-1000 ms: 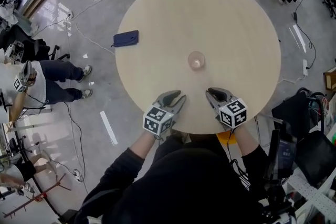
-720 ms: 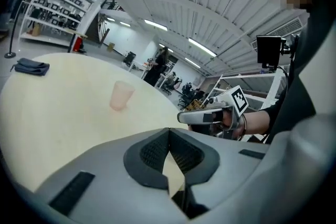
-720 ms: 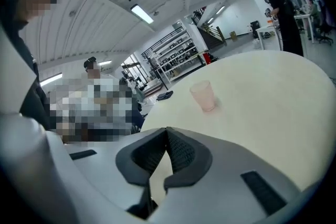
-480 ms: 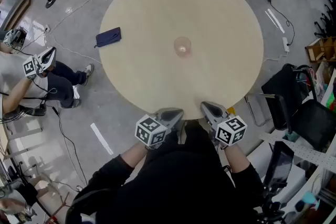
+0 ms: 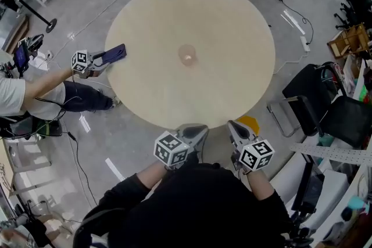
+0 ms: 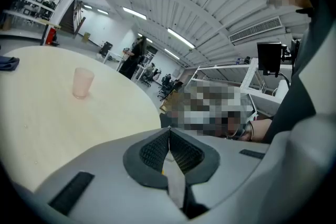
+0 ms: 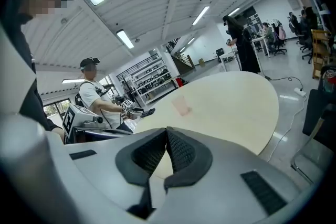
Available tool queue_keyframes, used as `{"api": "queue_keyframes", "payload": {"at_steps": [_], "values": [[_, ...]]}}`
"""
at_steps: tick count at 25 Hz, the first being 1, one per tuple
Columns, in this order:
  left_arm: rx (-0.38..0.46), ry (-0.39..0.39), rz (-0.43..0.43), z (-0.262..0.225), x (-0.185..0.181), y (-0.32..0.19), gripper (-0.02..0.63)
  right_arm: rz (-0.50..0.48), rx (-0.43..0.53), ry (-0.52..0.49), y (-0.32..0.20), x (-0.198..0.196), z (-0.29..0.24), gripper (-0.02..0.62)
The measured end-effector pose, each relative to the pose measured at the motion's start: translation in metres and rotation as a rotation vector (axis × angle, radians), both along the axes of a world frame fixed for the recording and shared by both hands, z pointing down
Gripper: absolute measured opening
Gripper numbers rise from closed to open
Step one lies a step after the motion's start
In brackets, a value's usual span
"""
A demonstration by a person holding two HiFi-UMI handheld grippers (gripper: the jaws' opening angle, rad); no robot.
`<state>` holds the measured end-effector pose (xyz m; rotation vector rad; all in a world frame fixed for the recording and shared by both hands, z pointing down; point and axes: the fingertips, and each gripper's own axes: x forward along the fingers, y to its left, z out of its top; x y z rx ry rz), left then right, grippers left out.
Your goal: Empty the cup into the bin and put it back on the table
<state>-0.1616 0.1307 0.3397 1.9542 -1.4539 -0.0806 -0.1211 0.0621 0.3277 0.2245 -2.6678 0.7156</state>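
**While the cup (image 5: 187, 55) stands on the table (image 5: 232, 20), both pairs of jaws are clenched on nothing**

Where the round, pale wooden table is seen from above, the translucent pinkish cup is found upright near its middle, with nothing touching it. What it contains cannot be made out. The left gripper (image 5: 195, 132) and the right gripper (image 5: 235, 127) are held side by side just at the table's near edge, well apart from the cup and pointed towards it. In the left gripper view the ribbed pads (image 6: 155, 150) are seen pressed together with nothing between them; the same is seen in the right gripper view. A yellow object (image 5: 249, 123) is partly shown on the floor by the near edge, just beside the right gripper. At the table's left edge a dark blue object (image 5: 114, 53) is met by another gripper (image 5: 96, 60), held by a second person (image 5: 23, 96); whether it is gripped cannot be told. Black chairs (image 5: 325, 113) are placed on the floor to the right.
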Motion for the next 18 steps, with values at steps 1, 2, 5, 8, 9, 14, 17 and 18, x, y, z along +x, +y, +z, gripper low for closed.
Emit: {"api": "queue_keyframes", "payload": {"at_steps": [1, 2, 5, 8, 9, 14, 17, 18], "values": [[0.008, -0.002, -0.006, -0.005, 0.005, 0.000, 0.023, 0.002, 0.006, -0.015, 0.001, 0.005, -0.006, 0.015], [0.013, -0.002, -0.012, -0.009, 0.011, -0.001, 0.023, 0.003, 0.013, -0.028, 0.003, 0.010, -0.013, 0.015], [0.026, 0.008, -0.030, -0.017, 0.035, -0.003, 0.023, -0.010, 0.044, -0.053, 0.011, 0.034, -0.026, 0.015], [0.037, 0.017, -0.041, -0.023, 0.070, -0.006, 0.023, -0.024, 0.082, -0.064, 0.019, 0.065, -0.033, 0.015], [0.042, 0.013, -0.043, -0.027, 0.083, -0.005, 0.023, -0.026, 0.095, -0.069, 0.022, 0.076, -0.035, 0.015], [0.075, -0.091, -0.067, -0.042, 0.137, 0.009, 0.023, -0.057, 0.182, -0.131, 0.034, 0.120, -0.056, 0.015], [0.085, -0.127, -0.123, -0.052, 0.146, 0.022, 0.023, -0.080, 0.245, -0.178, 0.038, 0.132, -0.079, 0.015], [0.085, -0.129, -0.143, -0.055, 0.147, 0.026, 0.023, -0.080, 0.265, -0.190, 0.039, 0.134, -0.086, 0.015]]}}
